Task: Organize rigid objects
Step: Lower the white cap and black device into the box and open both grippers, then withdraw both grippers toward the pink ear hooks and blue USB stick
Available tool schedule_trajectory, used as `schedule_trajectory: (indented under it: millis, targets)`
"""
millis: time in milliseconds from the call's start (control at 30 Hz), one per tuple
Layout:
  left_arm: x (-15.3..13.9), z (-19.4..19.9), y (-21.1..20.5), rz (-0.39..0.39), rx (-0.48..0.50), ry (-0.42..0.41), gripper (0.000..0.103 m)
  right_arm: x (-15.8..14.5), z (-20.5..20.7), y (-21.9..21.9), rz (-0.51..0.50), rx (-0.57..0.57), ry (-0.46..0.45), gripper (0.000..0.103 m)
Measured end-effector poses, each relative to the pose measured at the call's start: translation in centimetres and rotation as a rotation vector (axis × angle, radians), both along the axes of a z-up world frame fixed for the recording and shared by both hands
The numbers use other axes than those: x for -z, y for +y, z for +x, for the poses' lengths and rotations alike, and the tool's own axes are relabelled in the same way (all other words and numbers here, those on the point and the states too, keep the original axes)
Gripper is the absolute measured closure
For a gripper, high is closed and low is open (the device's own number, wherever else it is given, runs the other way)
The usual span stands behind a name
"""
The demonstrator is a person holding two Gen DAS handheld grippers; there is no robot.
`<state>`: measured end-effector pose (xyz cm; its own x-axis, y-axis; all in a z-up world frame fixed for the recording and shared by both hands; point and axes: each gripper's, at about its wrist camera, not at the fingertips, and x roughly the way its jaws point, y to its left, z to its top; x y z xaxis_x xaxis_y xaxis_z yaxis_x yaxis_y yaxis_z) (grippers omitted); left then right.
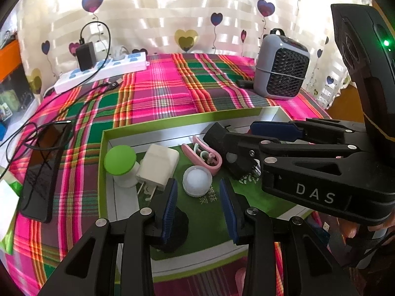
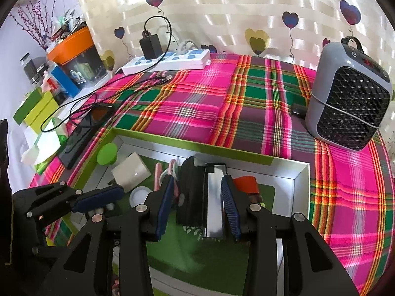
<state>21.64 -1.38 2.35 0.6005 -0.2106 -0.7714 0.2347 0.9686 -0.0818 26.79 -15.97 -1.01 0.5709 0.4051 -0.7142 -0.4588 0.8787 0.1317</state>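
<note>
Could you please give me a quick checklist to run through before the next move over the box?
1. Left gripper open above the round white translucent cap: ok.
2. Right gripper open, straddling the black block and shiny silver bar: ok.
3. Grippers apart: ok.
4. Which item the right gripper is after: cannot tell.
5. Green-rimmed cardboard box flat on plaid cloth: ok.
</note>
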Motion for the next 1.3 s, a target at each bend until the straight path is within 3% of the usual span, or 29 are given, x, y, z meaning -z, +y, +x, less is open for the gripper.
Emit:
schedule_trajectory:
  millis: [733, 1300]
  targets:
    - [-2.6, -5.3, 0.7, -0.028, -0.006, -0.062, 0.068, -1.2, -5.7, -1.3, 0.034, 0.029, -0.061, 0.062]
    - [-2.8, -9.7, 1.6, -0.049, -0.016, -0.092, 0.068, -1.0, -10.3, -3.0, 0.047, 0.055, -0.101, 0.062]
